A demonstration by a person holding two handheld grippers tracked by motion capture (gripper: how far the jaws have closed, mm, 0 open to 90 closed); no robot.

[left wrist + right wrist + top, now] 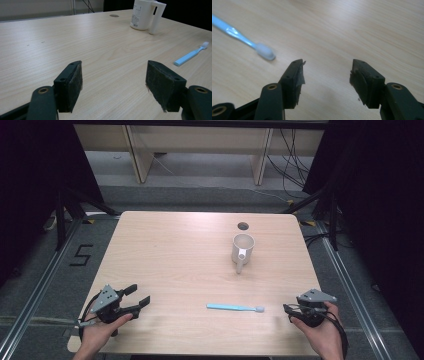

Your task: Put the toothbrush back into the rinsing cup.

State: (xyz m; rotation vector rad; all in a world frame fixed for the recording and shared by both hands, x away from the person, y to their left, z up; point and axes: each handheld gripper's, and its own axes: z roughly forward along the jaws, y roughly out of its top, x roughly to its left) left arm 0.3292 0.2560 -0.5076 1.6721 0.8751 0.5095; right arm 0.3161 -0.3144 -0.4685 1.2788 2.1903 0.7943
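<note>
A pale wooden table [175,260] stands on grey floor between black curtains, with a white mug [242,249] at two o'clock and a blue toothbrush [235,308] at five o'clock. The left gripper [137,296] at seven o'clock and the right gripper [289,311] at four o'clock both gape wide, holding nothing. The toothbrush's head lies just beside the right gripper.

Your table [200,250] is evenly lit from above, with dark surroundings. Shadows stay soft. The toothbrush [242,37] looks blurred in your right gripper view.
</note>
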